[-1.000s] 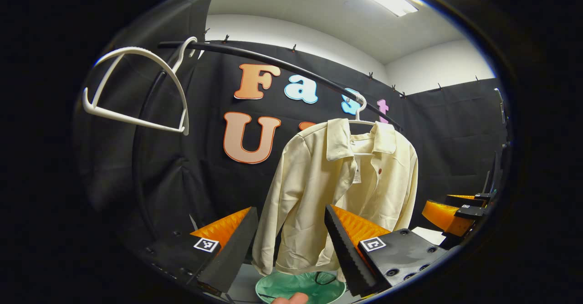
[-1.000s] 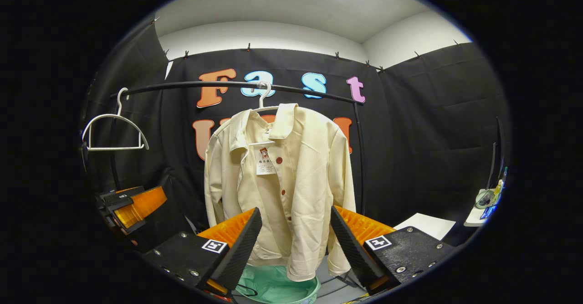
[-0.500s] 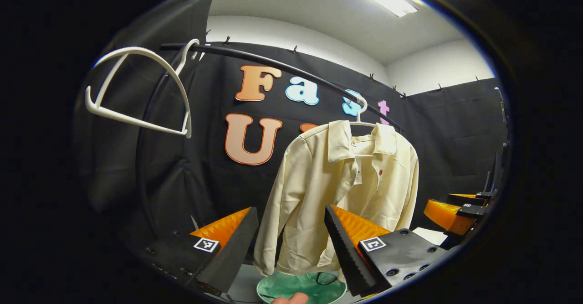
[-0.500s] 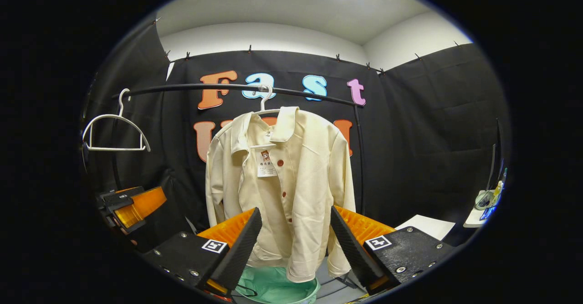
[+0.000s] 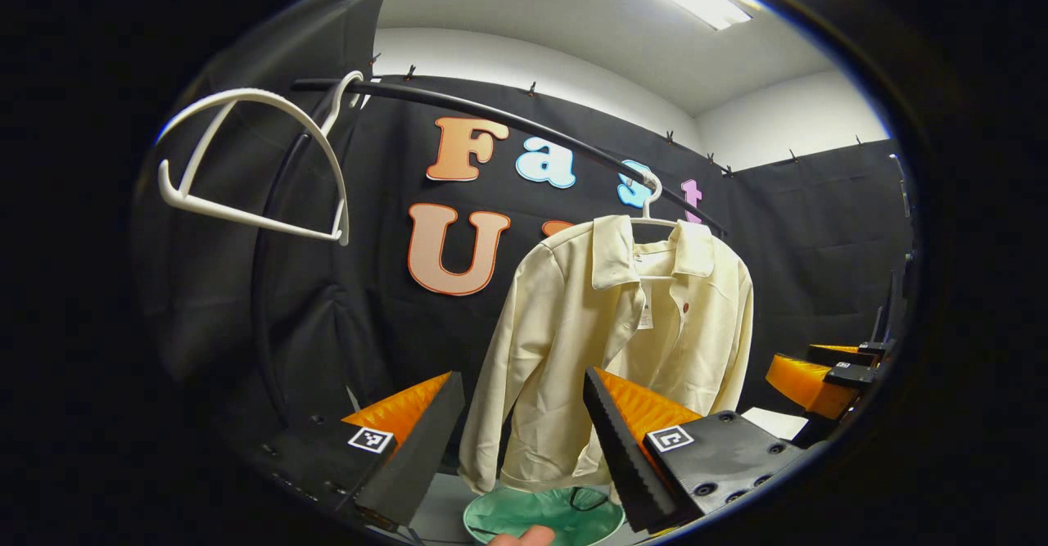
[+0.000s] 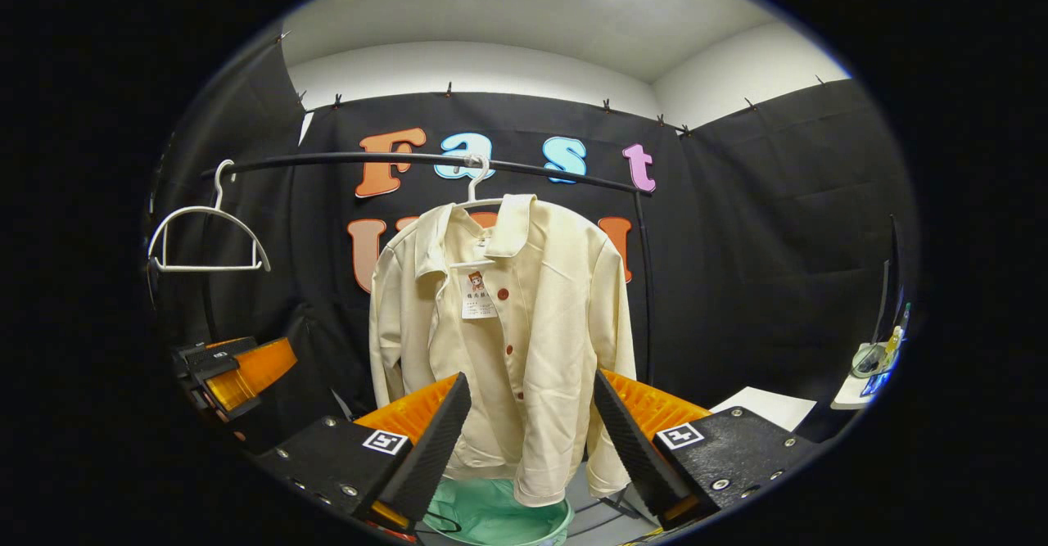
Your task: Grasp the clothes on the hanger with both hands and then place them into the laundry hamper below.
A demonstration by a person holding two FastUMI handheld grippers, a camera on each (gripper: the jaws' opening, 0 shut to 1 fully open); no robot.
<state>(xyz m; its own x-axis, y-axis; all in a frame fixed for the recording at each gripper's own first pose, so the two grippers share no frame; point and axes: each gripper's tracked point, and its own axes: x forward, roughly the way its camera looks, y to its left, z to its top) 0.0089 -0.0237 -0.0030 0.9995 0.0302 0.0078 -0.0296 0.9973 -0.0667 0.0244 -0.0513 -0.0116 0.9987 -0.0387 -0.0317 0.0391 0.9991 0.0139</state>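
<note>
A cream button-up jacket hangs on a white hanger from a black rail. Under it stands a round green laundry hamper. My left gripper is open and short of the jacket's left sleeve, nothing between its fingers. My right gripper is open too, facing the jacket's front hem from a distance. In the left gripper view the right gripper shows at the far right; in the right gripper view the left gripper shows at the far left.
An empty white hanger hangs at the rail's left end. The rail's black upright stands just right of the jacket. A white sheet lies low on the right. A fingertip shows at the bottom of the left gripper view.
Both views have drifted only slightly; the jacket and hangers sit a little lower or to the right in frame. Both grippers stay open.
</note>
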